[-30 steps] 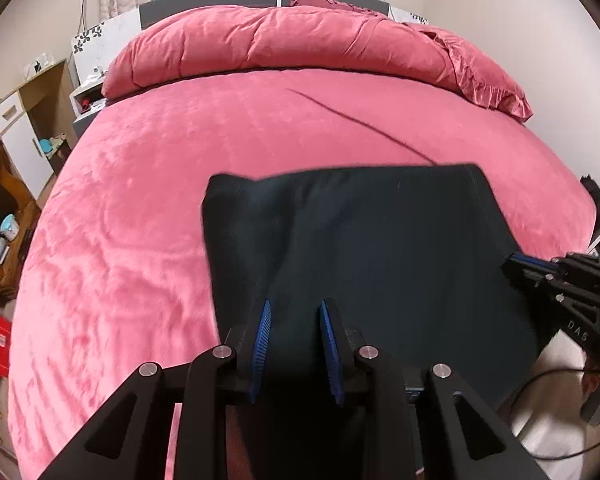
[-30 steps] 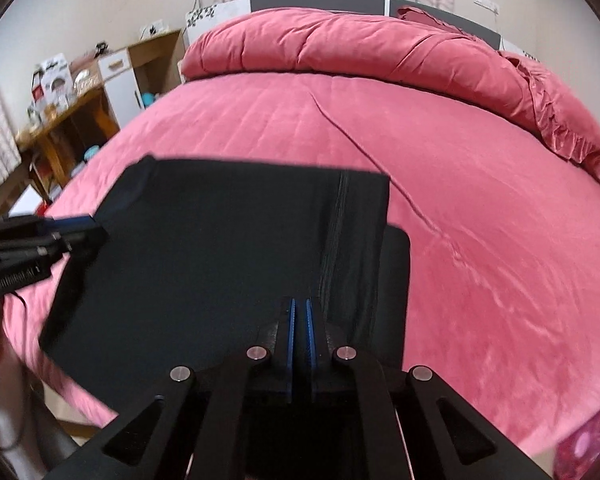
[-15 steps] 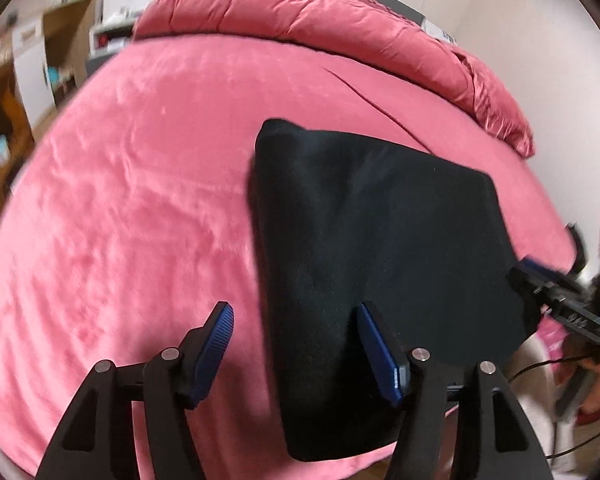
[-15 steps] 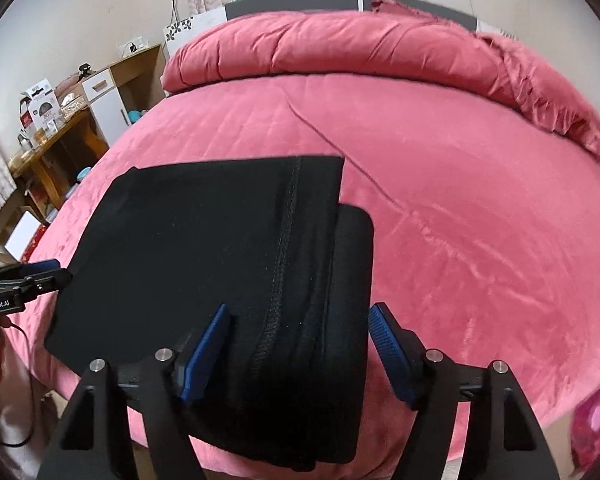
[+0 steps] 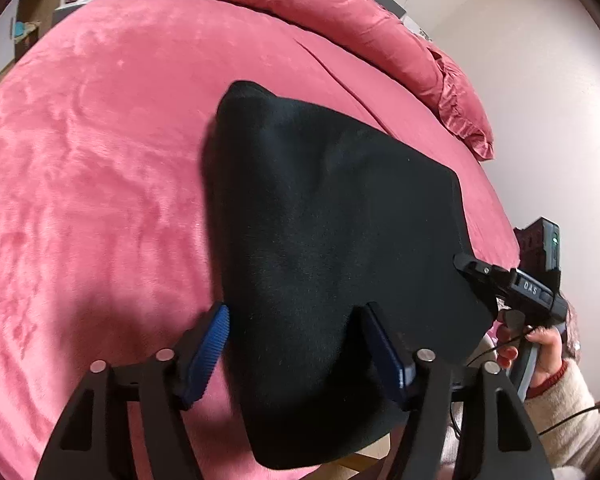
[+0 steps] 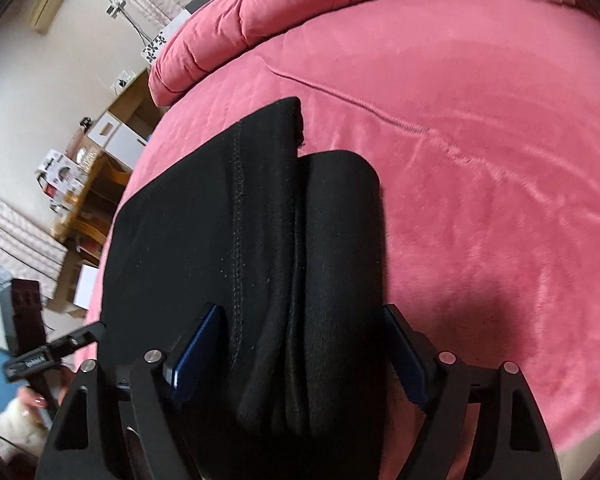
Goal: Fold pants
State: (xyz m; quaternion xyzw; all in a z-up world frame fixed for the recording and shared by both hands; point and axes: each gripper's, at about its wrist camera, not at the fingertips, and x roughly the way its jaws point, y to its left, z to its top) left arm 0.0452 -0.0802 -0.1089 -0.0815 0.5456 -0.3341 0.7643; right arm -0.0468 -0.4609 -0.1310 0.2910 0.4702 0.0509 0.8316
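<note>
The black pants lie folded into a compact rectangle near the front edge of the pink bed. My left gripper is open, its blue pads on either side of the near left end of the fold, holding nothing. In the right wrist view the pants show a stitched seam and stacked layers at the right end. My right gripper is open over that end, straddling the layers. The right gripper also shows in the left wrist view, and the left gripper in the right wrist view.
A rolled pink duvet lies along the head of the bed. A long crease runs across the bedspread. Wooden shelves and a white cabinet with boxes stand left of the bed. A cable trails by the person's sleeve.
Both grippers were shut on the pants a second ago and have opened, letting go. Both have tilted and moved in closer, so the pants fill more of each view.
</note>
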